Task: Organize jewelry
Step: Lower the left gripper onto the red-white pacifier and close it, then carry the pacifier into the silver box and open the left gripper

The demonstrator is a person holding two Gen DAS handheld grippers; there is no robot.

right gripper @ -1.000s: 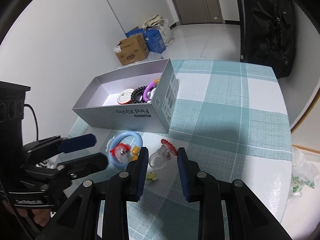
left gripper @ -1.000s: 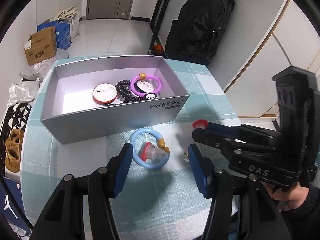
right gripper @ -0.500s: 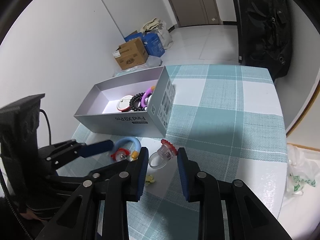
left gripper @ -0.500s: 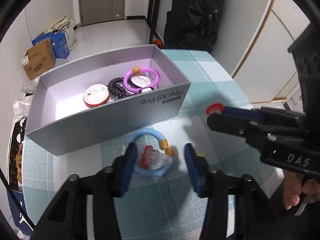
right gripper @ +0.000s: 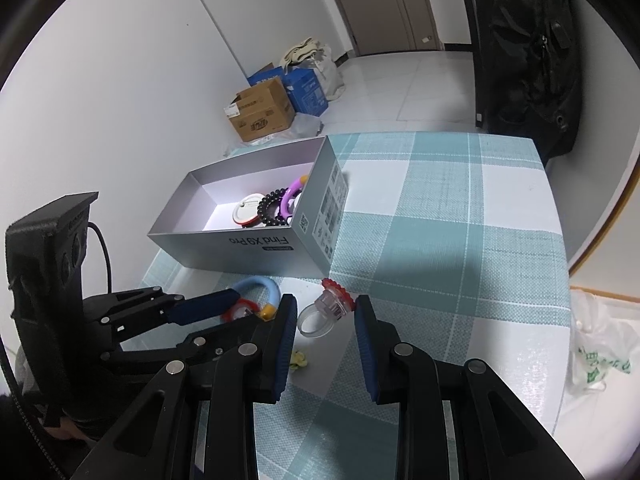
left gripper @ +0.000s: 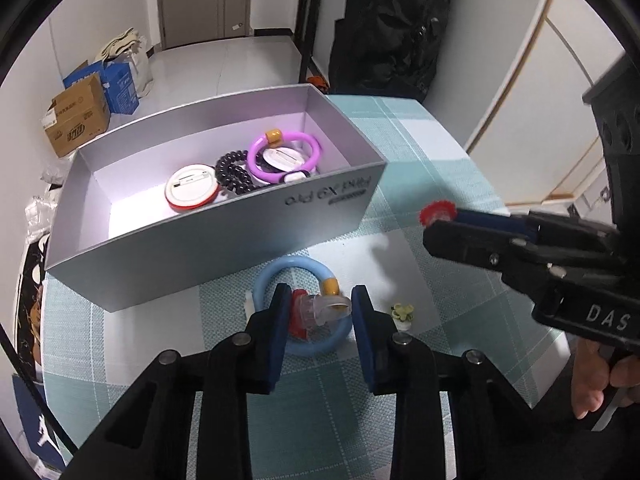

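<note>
Ring (left gripper: 320,312) with red top sits between spread left hand-held gripper (left gripper: 320,310) fingers — right hand-held gripper (right gripper: 325,312) brackets another, unclamped.

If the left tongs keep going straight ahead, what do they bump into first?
Probably the clear toy ring with the red top, lying inside the blue bracelet right between the left tongs. Beyond it stands the grey box.

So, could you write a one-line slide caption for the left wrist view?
Left gripper straddles a clear ring inside the blue bracelet, near the grey box.
</note>
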